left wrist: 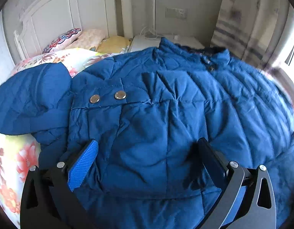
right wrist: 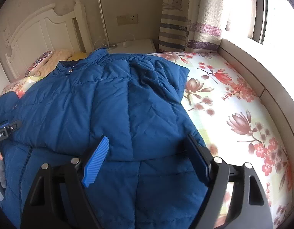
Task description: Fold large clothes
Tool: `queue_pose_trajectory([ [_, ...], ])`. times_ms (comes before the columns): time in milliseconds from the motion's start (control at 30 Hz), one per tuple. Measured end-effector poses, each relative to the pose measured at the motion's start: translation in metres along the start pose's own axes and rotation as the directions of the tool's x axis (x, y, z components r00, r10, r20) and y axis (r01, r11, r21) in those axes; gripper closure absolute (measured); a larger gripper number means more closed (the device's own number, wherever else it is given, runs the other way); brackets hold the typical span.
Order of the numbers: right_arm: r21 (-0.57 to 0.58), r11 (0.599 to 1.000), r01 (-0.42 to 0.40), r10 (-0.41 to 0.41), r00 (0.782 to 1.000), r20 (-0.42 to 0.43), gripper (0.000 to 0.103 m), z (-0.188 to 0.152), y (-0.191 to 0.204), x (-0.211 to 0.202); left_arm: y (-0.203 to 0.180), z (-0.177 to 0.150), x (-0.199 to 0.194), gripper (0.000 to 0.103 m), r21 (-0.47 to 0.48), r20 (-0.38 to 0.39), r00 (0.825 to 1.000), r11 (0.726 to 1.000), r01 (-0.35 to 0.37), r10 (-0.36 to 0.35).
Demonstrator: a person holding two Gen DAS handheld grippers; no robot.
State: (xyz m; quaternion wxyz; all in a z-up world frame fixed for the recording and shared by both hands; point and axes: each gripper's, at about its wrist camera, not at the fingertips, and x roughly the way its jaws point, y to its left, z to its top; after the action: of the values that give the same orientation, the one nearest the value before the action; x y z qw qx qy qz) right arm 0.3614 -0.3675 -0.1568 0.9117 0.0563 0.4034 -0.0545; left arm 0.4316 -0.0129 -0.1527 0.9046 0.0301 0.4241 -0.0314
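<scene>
blue padded jacket (left wrist: 156, 99) spread on floral bedsheet (left wrist: 11, 164), jaws wide apart above.

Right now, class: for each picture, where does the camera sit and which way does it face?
Left wrist: on the left tool, angled down at the blue padded jacket, facing the headboard; its open fingers show.
Right wrist: on the right tool, over the jacket's window-side edge; its open fingers and the left tool show.
Shared: jacket, headboard, floral sheet.
</scene>
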Motion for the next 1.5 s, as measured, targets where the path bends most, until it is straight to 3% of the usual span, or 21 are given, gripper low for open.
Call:
queue_pose_trajectory([
  [200, -0.084, 0.996, 0.025, -0.019, 0.997, 0.075, 0.026, 0.061, 0.039, 0.001, -0.008, 0.000, 0.000, 0.004, 0.010, 0.003, 1.000, 1.000, -0.024, 0.024],
  [367, -0.158, 0.985, 0.072, -0.077, 0.997, -0.028, 0.025, 0.100, 0.063, 0.064, -0.004, -0.003, -0.002, 0.004, -0.001, 0.007, 1.000, 1.000, -0.012, 0.012],
  [433, -0.175, 0.980, 0.099, -0.115, 0.990, -0.085, 0.016, 0.099, 0.060, 0.091, -0.004, -0.003, -0.002, 0.004, -0.002, 0.008, 1.000, 1.000, -0.008, 0.008],
  [467, -0.156, 0.985, 0.075, -0.094, 0.988, -0.120, 0.011, 0.095, 0.053, 0.103, -0.004, -0.002, -0.002, 0.004, -0.003, 0.007, 1.000, 1.000, -0.007, 0.007],
  [500, -0.111, 0.993, 0.041, -0.055, 0.991, -0.125, 0.011, 0.095, 0.046, 0.105, -0.004, -0.002, -0.002, 0.004, -0.004, 0.007, 1.000, 1.000, -0.007, 0.007],
  [567, -0.115, 0.993, 0.038, -0.054, 0.988, -0.141, 0.013, 0.097, 0.045, 0.101, -0.004, -0.002, -0.002, 0.004, -0.001, 0.005, 1.000, 1.000, -0.009, 0.009],
  [700, -0.071, 0.990, 0.118, -0.121, 0.992, -0.030, 0.016, 0.108, 0.030, 0.084, -0.003, -0.003, -0.003, 0.004, -0.001, 0.004, 1.000, 1.000, -0.010, 0.010],
  [800, -0.022, 0.995, 0.095, -0.097, 0.988, -0.118, 0.008, 0.101, 0.010, 0.113, -0.003, -0.003, -0.003, 0.004, -0.001, 0.004, 1.000, 1.000, -0.010, 0.010],
  [933, -0.006, 0.996, 0.092, -0.092, 0.984, -0.150, 0.006, 0.104, 0.004, 0.115, -0.003, -0.003, -0.003, 0.004, -0.002, 0.004, 1.000, 1.000, -0.009, 0.009],
  [1000, -0.010, 0.986, 0.169, -0.170, 0.980, -0.102, 0.013, 0.104, 0.010, 0.097, -0.003, -0.003, -0.003, 0.004, -0.001, 0.004, 1.000, 1.000, -0.009, 0.009],
  [1033, -0.005, 0.986, 0.168, -0.168, 0.984, -0.054, 0.014, 0.101, 0.018, 0.082, -0.004, -0.003, -0.003, 0.004, 0.000, 0.004, 1.000, 1.000, -0.010, 0.010],
  [1133, -0.063, 0.994, 0.085, -0.081, 0.995, 0.058, 0.013, 0.084, 0.050, 0.041, -0.003, -0.003, -0.003, 0.004, -0.001, 0.004, 1.000, 1.000, -0.010, 0.010],
  [1233, -0.282, 0.958, 0.048, -0.051, 0.999, -0.001, 0.008, 0.053, 0.095, 0.044, -0.003, -0.003, -0.004, 0.004, -0.002, 0.005, 1.000, 1.000, -0.008, 0.008],
  [1300, -0.335, 0.941, 0.056, -0.076, 0.996, -0.048, 0.007, 0.038, 0.104, 0.062, -0.002, -0.003, -0.004, 0.004, -0.003, 0.006, 1.000, 1.000, -0.007, 0.007],
  [1400, -0.222, 0.973, 0.060, -0.086, 0.991, -0.107, 0.004, 0.046, 0.085, 0.062, -0.003, -0.003, -0.004, 0.004, -0.006, 0.008, 1.000, 1.000, -0.002, 0.002],
  [1500, -0.173, 0.982, 0.076, -0.084, 0.996, -0.038, 0.005, 0.043, 0.088, 0.035, -0.002, -0.003, -0.004, 0.004, -0.019, 0.014, 1.000, 1.000, 0.016, -0.016],
])
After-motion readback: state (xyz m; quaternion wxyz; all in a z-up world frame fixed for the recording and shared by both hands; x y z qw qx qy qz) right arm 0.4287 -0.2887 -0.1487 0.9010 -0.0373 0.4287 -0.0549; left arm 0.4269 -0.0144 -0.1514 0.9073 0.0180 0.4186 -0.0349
